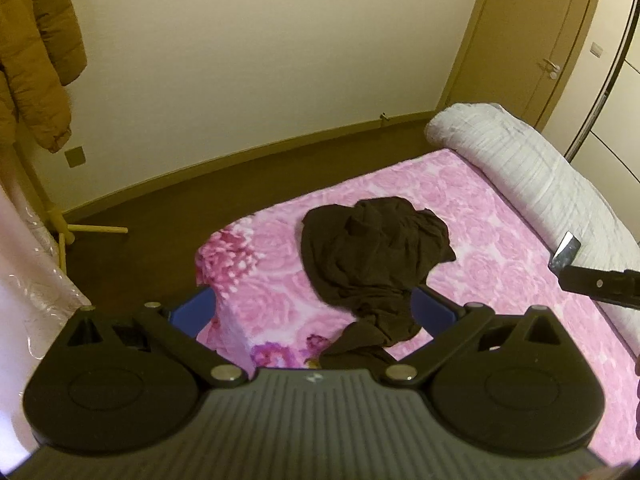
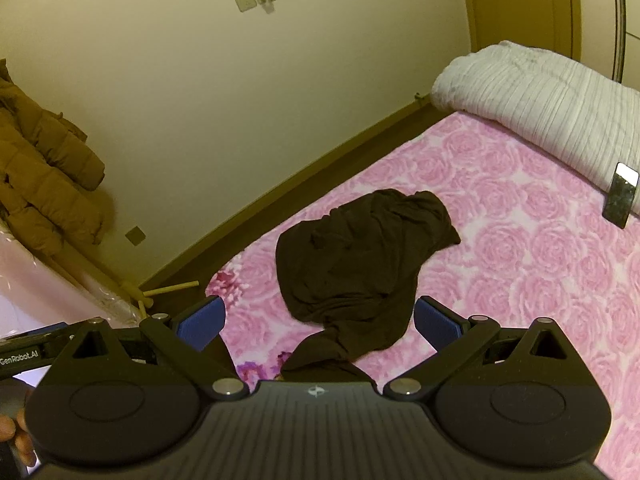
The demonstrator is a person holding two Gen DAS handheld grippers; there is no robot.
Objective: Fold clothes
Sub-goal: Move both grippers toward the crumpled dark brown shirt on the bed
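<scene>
My left gripper hangs above the near corner of the bed with its jaws spread wide and nothing between them; one blue pad sits over the bed's edge, and the other is partly hidden behind the cloth's hem. My right gripper is just as wide open and empty, its blue pads flanking the near end of the same cloth from above. The dark garment lies crumpled on the pink blanket near the bed's corner, bunched in a rounded heap farther away and narrowing to a twisted tail that runs toward me, under both grippers' bodies. From my right gripper's view the garment shows the same heap and tail, lying on the rose-patterned blanket. Beyond it, along the far side of the bed, rests a rolled white quilt, and a phone leans against it, its lower end on the blanket. In the left view my right gripper's tip shows at the right edge, just by the phone. Off the bed to the left, a brown coat hangs on a wooden stand by the wall, and a door stands behind the quilt.
</scene>
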